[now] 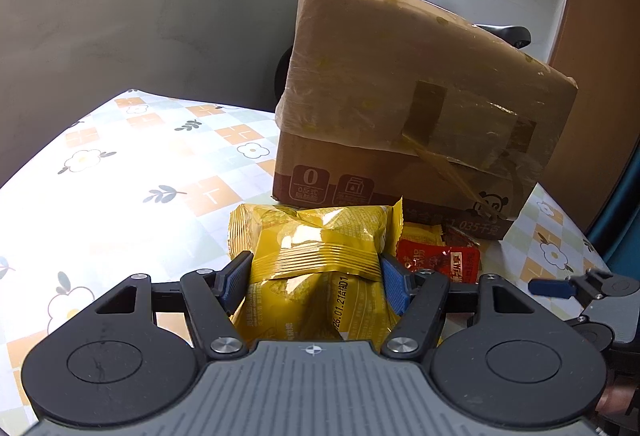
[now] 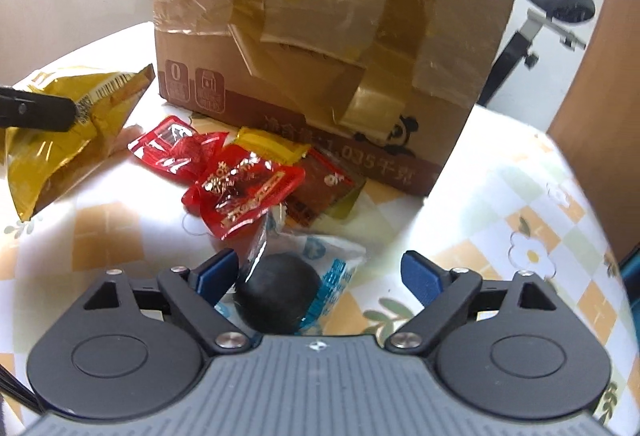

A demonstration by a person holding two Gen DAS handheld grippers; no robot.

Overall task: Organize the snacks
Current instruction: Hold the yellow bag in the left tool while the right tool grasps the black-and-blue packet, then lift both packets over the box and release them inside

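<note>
Now, your grip: your left gripper (image 1: 316, 272) was closed on the yellow snack bag (image 1: 316, 236), pads pinching its crimped middle.
Bag's place: it hung at 6 o'clock of the taped cardboard box (image 1: 400, 108), above the flowered tablecloth (image 1: 132, 172).
Other hand: your right gripper (image 2: 320, 272) stood wide apart, holding nothing; a clear packet with a dark round snack (image 2: 280, 292) lay between its fingers.
Pile: red sachets (image 2: 236, 184) lay at 12 o'clock of that gripper, against the box's base.
Advice: you likely needed to keep the squeeze light and lift the bag clear of the box rim before releasing.
</note>
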